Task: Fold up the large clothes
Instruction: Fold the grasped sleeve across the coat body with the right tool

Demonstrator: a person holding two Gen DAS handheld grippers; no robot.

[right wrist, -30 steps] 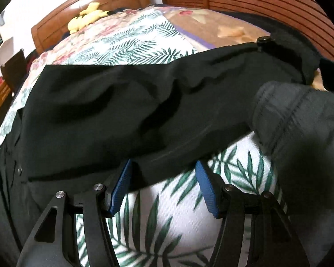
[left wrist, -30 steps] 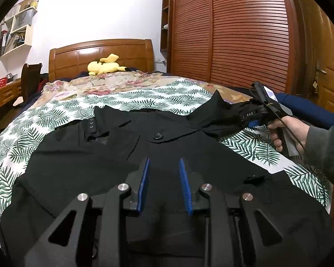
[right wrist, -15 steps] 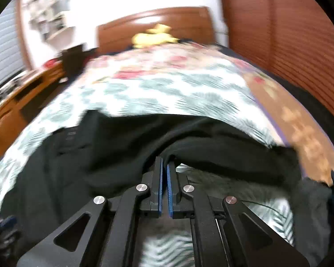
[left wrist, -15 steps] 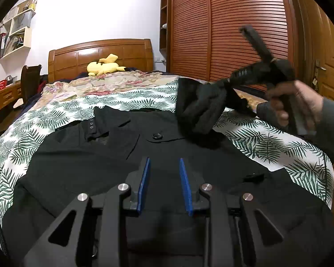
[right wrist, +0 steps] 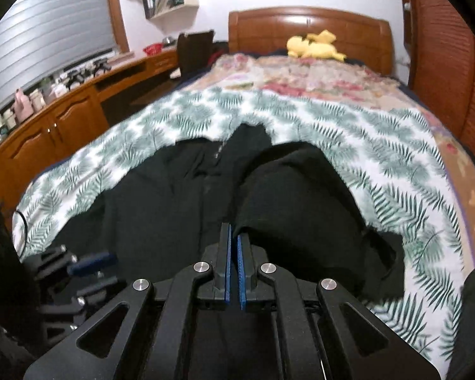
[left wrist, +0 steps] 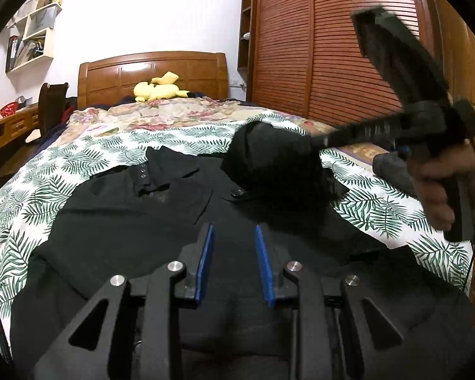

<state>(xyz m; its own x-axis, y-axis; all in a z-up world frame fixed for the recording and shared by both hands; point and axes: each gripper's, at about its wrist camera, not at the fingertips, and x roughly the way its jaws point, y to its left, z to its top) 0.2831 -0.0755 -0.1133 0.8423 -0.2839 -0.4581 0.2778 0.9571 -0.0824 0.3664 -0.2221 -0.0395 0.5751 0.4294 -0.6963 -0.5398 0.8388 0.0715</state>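
A black buttoned garment (left wrist: 126,215) lies spread on the bed, collar toward the headboard. My left gripper (left wrist: 233,228) hovers low over its lower middle, blue pads apart, with only flat cloth showing behind the gap. My right gripper (left wrist: 319,141), held in a person's hand (left wrist: 437,190), is shut on the garment's right sleeve (left wrist: 269,164), which hangs lifted and bunched above the chest. In the right wrist view the right gripper (right wrist: 234,231) has its pads together on the edge of the sleeve (right wrist: 294,190), draped over the garment (right wrist: 161,196).
A leaf-print sheet (left wrist: 79,164) covers the bed, with a wooden headboard (left wrist: 152,69) and a yellow plush toy (left wrist: 158,90) at the far end. Louvred wardrobe doors (left wrist: 316,47) stand on the right. A wooden desk (right wrist: 63,107) and a dark chair (right wrist: 194,50) line the left.
The right gripper closed on the sleeve at the bed's right side, lifted it and carried it left over the garment's body. The left gripper stayed where it was.
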